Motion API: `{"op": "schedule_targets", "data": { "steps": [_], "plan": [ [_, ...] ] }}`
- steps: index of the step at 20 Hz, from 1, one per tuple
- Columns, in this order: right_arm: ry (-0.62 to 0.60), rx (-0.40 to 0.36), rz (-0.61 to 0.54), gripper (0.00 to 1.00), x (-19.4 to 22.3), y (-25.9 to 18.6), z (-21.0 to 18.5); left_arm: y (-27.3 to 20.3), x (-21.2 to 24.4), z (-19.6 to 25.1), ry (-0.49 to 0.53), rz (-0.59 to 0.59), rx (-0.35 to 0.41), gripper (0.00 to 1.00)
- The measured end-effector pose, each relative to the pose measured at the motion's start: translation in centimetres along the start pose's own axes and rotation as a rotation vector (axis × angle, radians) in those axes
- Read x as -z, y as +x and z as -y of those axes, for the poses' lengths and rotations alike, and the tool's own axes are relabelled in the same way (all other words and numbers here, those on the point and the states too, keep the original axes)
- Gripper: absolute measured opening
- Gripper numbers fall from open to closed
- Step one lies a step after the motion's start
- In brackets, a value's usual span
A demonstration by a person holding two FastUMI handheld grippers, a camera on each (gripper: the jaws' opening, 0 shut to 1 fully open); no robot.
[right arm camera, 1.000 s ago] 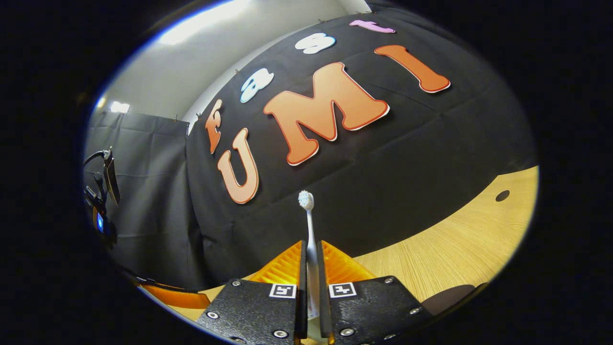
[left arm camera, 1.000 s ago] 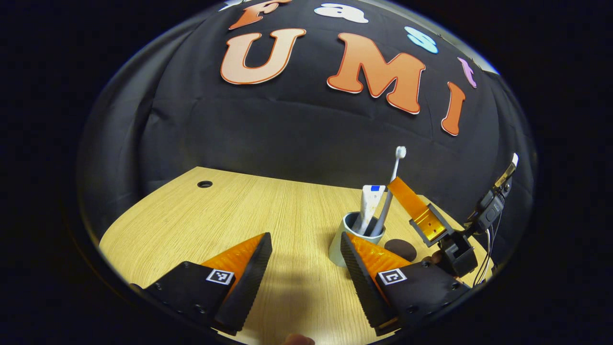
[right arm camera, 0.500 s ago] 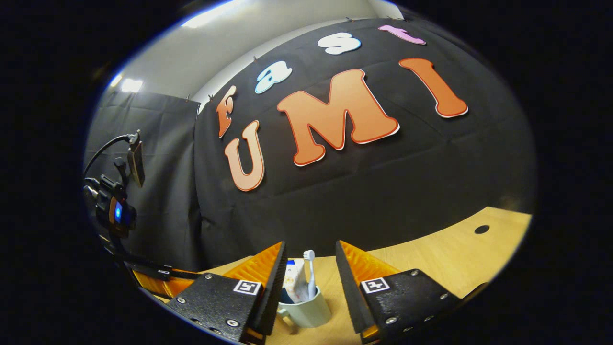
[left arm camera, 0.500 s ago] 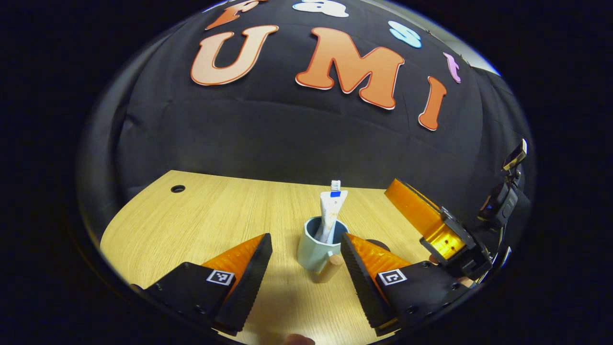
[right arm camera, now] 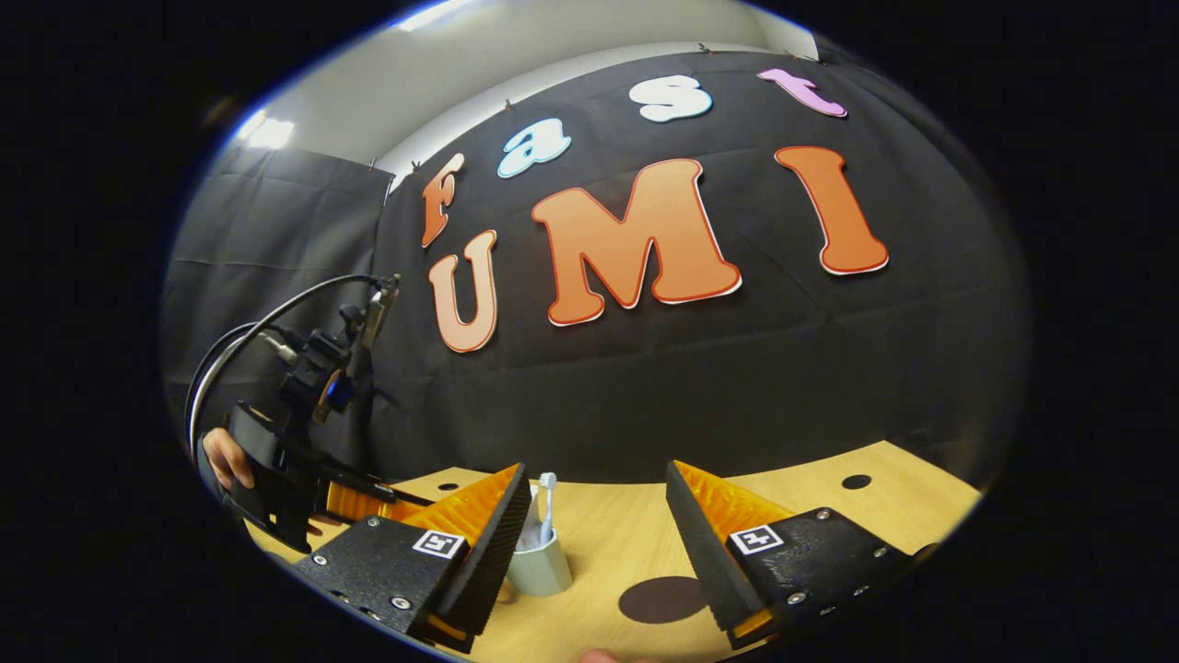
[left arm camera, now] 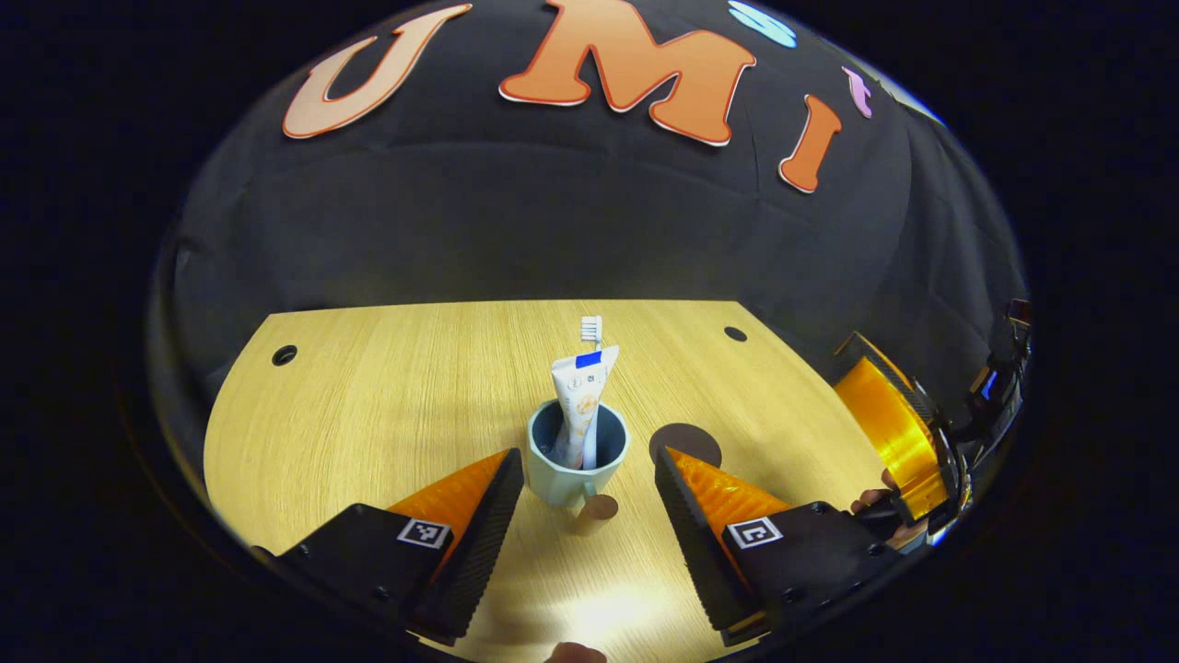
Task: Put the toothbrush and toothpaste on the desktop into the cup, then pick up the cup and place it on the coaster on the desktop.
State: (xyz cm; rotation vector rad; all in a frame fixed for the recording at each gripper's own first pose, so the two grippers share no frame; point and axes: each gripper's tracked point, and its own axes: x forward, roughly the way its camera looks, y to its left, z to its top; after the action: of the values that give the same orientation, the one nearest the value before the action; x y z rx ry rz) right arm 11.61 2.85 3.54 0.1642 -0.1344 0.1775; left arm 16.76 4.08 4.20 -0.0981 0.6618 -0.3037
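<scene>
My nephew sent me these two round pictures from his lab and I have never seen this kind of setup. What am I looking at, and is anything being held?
There is no robot arm here. A person holds a pair of two-finger tongs in each hand, and a fisheye camera rides on each pair, looking forward along its fingers.

In the left gripper view, the left tongs stand open at the bottom. Between and beyond them a cup stands on the wooden desktop, with a toothpaste tube and a toothbrush upright inside it. A dark round coaster lies beside the cup, apart from it. The other tongs and part of a hand show at the right edge.

In the right gripper view, the right tongs are open too, looking at the same cup and coaster.

Neither pair holds anything. The cup is not yet on the coaster.
</scene>
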Motion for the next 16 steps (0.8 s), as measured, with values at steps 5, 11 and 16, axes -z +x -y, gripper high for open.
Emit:
{"op": "schedule_targets", "data": {
  "steps": [5,11,16],
  "plan": [
    [-0.016,0.039,-0.009,0.90,-0.1,-2.3,1.8,2.1,2.4,0.2,-0.022,-0.206,-0.036,0.94],
    [-0.042,0.023,-0.026,0.91,0.4,-4.9,2.1,4.0,4.3,-0.6,-0.007,-0.394,-0.095,0.94],
    [-0.053,0.007,-0.024,0.92,0.1,-6.8,2.3,6.0,6.2,-1.1,-0.007,-0.498,-0.145,0.94]
  ]
}}
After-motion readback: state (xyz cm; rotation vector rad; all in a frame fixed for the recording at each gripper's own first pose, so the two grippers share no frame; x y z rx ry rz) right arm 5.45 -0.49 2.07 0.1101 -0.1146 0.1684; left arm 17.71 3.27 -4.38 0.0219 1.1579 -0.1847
